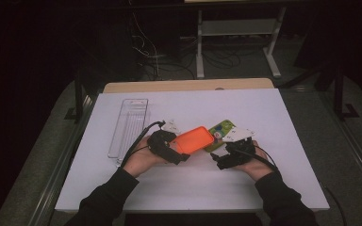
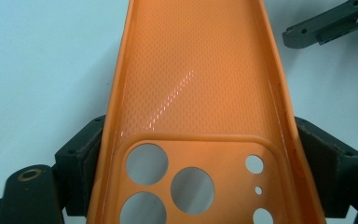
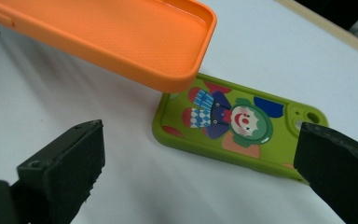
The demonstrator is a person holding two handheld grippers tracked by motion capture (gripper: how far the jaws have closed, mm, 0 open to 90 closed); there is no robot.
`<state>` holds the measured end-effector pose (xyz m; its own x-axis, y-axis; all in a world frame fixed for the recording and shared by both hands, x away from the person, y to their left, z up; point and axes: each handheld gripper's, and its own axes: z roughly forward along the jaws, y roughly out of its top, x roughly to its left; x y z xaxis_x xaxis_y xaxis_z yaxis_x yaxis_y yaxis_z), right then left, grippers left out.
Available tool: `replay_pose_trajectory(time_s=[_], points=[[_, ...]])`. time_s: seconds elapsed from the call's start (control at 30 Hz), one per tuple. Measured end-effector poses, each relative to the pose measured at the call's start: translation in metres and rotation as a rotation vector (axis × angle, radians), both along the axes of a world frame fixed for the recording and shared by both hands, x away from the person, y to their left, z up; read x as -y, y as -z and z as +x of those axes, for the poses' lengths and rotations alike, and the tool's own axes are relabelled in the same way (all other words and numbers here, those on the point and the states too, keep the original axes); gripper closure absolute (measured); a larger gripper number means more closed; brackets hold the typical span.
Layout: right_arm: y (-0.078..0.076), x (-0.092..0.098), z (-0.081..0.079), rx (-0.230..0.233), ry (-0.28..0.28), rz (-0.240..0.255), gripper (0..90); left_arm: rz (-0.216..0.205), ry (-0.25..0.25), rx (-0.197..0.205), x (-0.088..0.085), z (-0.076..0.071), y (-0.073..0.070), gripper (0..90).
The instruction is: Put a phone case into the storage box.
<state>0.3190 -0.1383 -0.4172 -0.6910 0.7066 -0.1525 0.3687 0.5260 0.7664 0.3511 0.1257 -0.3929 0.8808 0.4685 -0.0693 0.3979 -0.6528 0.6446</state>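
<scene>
While the orange case (image 1: 194, 140) is held above the counter (image 1: 264, 113), left gripper (image 2: 200, 154) jaws are clamped across its camera end. Right gripper (image 3: 200, 172) jaws are seen wide, empty; green case (image 3: 242, 126) should be approached squarely.

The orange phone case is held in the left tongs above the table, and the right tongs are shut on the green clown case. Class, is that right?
Not quite: the right tongs stand open, short of the green clown case, as the right gripper view shows. The left tongs do hold the orange phone case.
</scene>
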Motion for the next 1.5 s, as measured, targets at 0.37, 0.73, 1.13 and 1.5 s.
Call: replay_pose_trajectory(time_s=[0.37,0.73,1.13,1.5], points=[[-0.002,-0.006,-0.006,0.093,-0.014,-0.098,1.3,-0.004,0.001,-0.002,0.001,0.0,0.001,15.6],[-0.002,-0.012,-0.011,0.201,-0.055,-0.195,1.3,0.001,0.005,0.003,0.001,0.0,0.001,15.6],[-0.001,-0.018,-0.018,0.337,-0.098,-0.332,1.3,-0.003,0.001,0.005,0.002,-0.001,0.001,15.6],[0.001,-0.021,-0.022,0.424,-0.136,-0.432,1.3,-0.003,0.005,0.002,0.003,-0.001,0.002,15.6]])
